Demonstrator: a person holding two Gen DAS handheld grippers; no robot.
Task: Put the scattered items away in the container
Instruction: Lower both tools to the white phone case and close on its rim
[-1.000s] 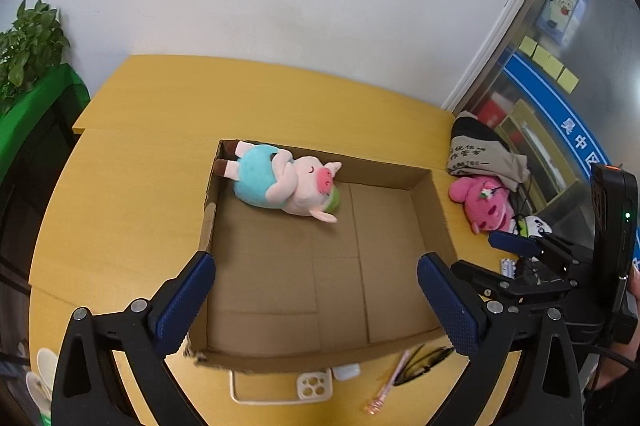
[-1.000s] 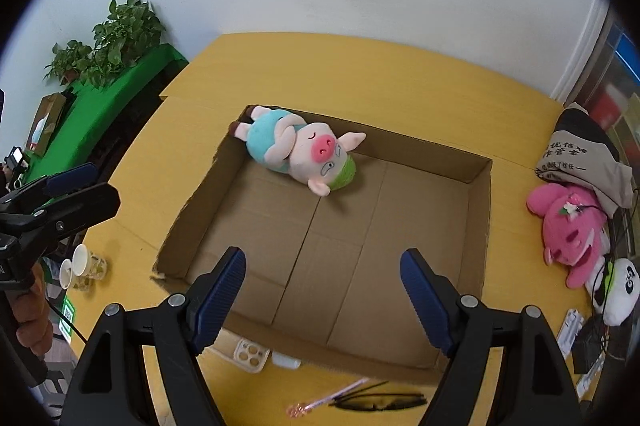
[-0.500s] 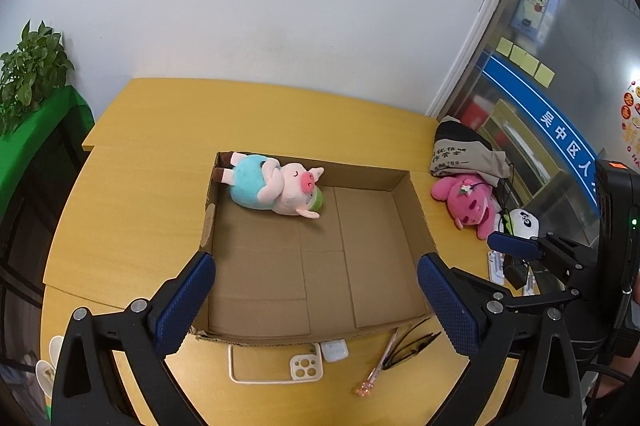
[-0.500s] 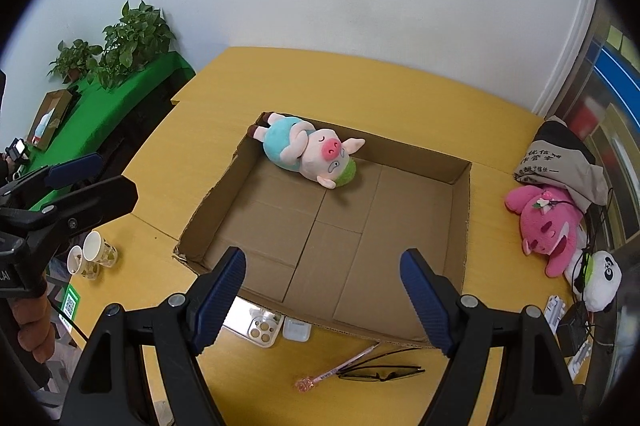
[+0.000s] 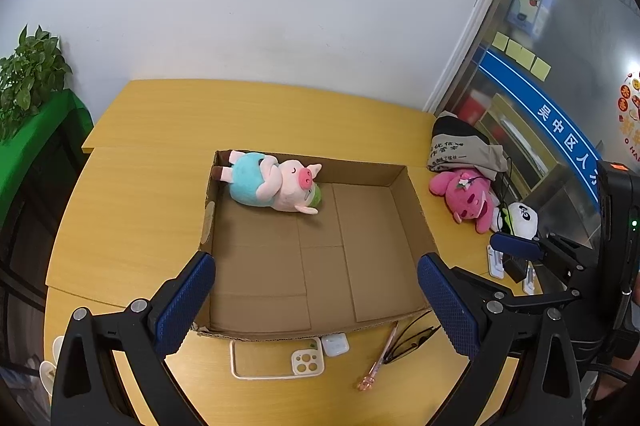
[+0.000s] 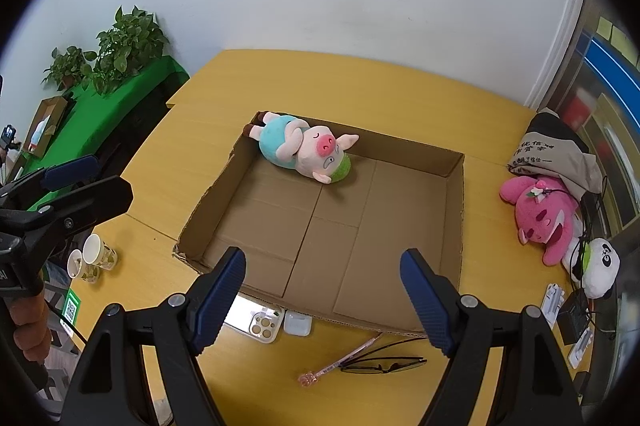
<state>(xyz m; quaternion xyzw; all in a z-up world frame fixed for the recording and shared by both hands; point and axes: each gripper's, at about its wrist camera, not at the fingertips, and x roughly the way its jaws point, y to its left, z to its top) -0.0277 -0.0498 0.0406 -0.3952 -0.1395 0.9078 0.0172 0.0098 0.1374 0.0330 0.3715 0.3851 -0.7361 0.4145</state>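
Inside the cardboard box (image 5: 416,201), bare floor beside the pig plush (image 5: 276,181).

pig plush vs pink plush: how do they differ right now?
The pig plush lies inside the cardboard box, at its far corner; the pink plush lies outside on the table, beside a panda toy. The pig wears light blue; the pink plush is magenta throughout. Neither is gripped.
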